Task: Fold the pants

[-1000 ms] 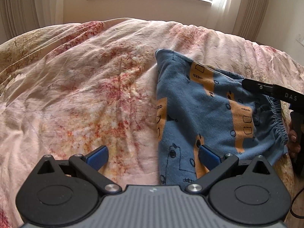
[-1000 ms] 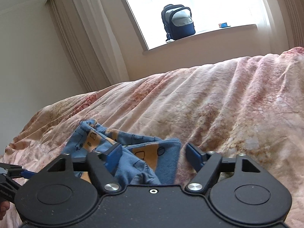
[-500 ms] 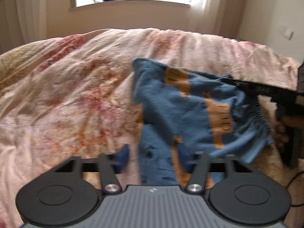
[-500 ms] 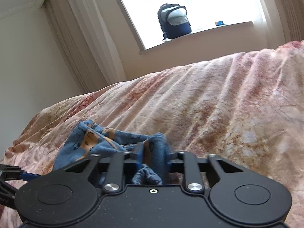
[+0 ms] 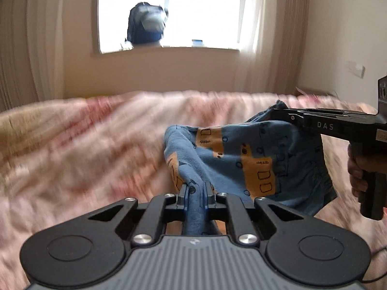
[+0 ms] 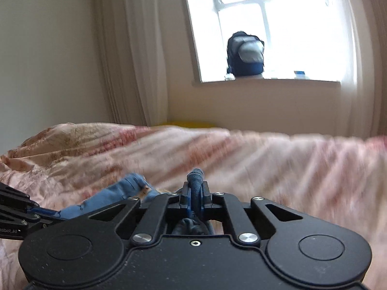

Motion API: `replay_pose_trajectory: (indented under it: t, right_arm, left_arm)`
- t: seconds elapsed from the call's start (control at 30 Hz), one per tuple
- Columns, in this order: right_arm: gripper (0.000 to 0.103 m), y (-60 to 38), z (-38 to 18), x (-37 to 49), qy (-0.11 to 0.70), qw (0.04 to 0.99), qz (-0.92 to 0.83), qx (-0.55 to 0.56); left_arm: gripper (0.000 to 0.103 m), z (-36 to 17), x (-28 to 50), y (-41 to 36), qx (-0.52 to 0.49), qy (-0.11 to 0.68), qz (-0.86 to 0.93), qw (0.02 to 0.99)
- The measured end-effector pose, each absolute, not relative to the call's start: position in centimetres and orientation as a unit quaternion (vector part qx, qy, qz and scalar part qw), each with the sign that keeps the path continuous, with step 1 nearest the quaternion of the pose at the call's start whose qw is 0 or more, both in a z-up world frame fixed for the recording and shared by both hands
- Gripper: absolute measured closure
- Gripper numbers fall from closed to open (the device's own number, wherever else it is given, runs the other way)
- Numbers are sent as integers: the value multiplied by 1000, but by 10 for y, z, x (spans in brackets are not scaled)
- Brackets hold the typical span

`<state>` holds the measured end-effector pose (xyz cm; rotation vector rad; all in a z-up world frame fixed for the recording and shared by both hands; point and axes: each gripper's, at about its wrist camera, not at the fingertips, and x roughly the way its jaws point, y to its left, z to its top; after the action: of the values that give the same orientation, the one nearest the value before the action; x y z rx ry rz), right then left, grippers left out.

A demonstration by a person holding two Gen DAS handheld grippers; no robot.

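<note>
The blue pants [image 5: 241, 159] with orange patches hang between my two grippers, lifted off the bed. My left gripper [image 5: 195, 191] is shut on a bunched edge of the pants. My right gripper [image 6: 195, 191] is shut on another blue fold [image 6: 196, 181] of them; it also shows in the left wrist view [image 5: 285, 114] at the right, clamped on the upper edge of the pants. In the right wrist view more of the pants [image 6: 113, 198] trail to the left toward the left gripper's fingers [image 6: 29, 213]. Both views are motion-blurred.
A pink floral bedspread [image 5: 84, 149] covers the bed under the pants. Behind it are a wall, curtains [image 6: 125, 55] and a window sill with a dark blue backpack [image 5: 145, 24] and a small blue object [image 5: 197, 42].
Both grippers went from open to shut on the pants. Both then rose and tilted up, lifting the pants off the bedspread.
</note>
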<state>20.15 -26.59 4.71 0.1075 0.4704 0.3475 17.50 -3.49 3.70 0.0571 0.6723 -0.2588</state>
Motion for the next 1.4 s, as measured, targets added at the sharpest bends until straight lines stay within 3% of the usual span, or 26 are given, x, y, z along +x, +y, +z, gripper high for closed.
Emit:
replay_pose_trajectory:
  t: [0.17, 0.33, 0.4, 0.43, 0.47, 0.5, 0.53, 0.57, 0.67, 0.7, 0.73, 1.03, 1.4]
  right_arm:
    - [97, -260, 59, 243, 212, 961, 171, 49]
    - [97, -251, 25, 289, 262, 949, 162, 59]
    - [94, -253, 17, 295, 274, 946, 157, 66]
    - [90, -255, 15, 294, 275, 946, 153, 72]
    - [78, -256, 17, 291, 271, 949, 145, 71]
    - [58, -256, 20, 286, 264, 953, 132, 66]
    - [48, -257, 22, 281, 259, 956, 124, 66]
    - [32, -259, 26, 274, 254, 957, 118, 68]
    - [15, -261, 40, 235, 241, 964, 83, 78]
    - [4, -261, 43, 223, 240, 965, 70, 79]
    - [1, -260, 47, 205, 235, 967, 57, 82]
    - [1, -234, 53, 87, 245, 966, -5, 84]
    - [1, -217, 34, 78, 270, 960, 23, 73]
  left_arm:
    - [90, 31, 217, -18, -12, 324, -99, 941]
    - [89, -4, 239, -4, -38, 365, -86, 926]
    - [80, -6, 235, 0, -49, 365, -88, 925]
    - [60, -5, 234, 2, -53, 370, -89, 923]
    - [29, -5, 232, 4, -59, 373, -89, 922]
    - [18, -4, 229, 6, -66, 372, -86, 922]
    - [10, -2, 224, 7, -73, 364, -78, 925]
    - [10, 1, 217, 8, -76, 357, -71, 928]
    - [1, 8, 204, 8, -74, 359, -62, 928]
    - [0, 10, 197, 7, -73, 357, -53, 930]
    - [0, 12, 187, 7, -71, 349, -46, 933]
    - [0, 8, 116, -7, 36, 329, -57, 942]
    - [0, 7, 106, -8, 37, 328, -55, 942]
